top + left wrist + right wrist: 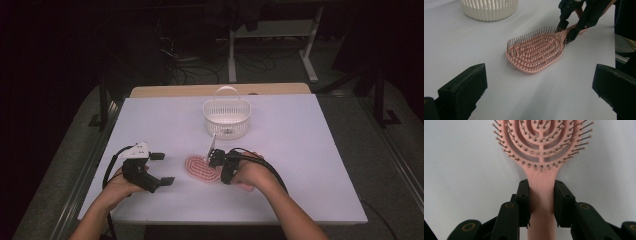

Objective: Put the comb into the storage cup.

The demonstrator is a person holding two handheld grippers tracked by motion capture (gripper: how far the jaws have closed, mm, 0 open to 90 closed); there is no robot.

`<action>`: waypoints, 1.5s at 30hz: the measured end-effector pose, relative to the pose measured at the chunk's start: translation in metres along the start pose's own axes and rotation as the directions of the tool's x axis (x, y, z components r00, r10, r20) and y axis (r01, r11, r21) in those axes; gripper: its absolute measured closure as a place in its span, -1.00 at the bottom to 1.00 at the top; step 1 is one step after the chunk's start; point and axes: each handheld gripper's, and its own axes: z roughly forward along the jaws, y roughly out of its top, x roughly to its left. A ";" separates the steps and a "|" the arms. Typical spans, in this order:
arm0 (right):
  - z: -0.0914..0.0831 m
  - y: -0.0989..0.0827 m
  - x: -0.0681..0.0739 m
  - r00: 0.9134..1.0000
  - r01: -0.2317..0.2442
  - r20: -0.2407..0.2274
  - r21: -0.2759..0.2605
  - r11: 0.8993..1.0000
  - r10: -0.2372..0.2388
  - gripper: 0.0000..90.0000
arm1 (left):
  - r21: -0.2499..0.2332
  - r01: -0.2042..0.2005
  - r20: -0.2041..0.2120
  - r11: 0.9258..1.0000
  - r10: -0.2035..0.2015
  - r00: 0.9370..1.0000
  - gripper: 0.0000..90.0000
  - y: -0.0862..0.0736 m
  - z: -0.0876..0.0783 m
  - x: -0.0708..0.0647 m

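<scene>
A pink hairbrush (541, 142) lies bristles up on the tabletop (300, 165). The right gripper's (541, 197) fingers (523, 200) clasp its stiff, slim handle; it looks light, rigid plastic. The left gripper's (536, 92) fingers stand wide, empty.

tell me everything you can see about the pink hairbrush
The pink hairbrush looks like plastic: an oval vented head with curved slots and rows of thin ball-tipped bristles, plus a plain narrow handle. It lies flat on the white table, bristles up, in front of the basket. The right gripper clamps its handle from both sides.
</scene>
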 end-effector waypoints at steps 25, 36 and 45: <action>-0.005 -0.008 -0.003 1.000 -0.017 -0.023 -0.074 0.997 0.015 0.52 | -0.002 0.005 -0.001 1.000 -0.005 1.000 -1.00 0.000 -0.001 0.001; -0.012 -0.015 -0.012 0.996 -0.054 -0.079 -0.151 0.987 0.042 0.52 | -0.003 0.003 -0.002 1.000 -0.003 1.000 -1.00 0.000 -0.001 0.001; -0.018 -0.025 -0.022 0.990 -0.091 -0.125 -0.231 0.969 0.063 0.52 | -0.003 0.002 -0.003 1.000 -0.002 1.000 -1.00 0.000 -0.001 0.001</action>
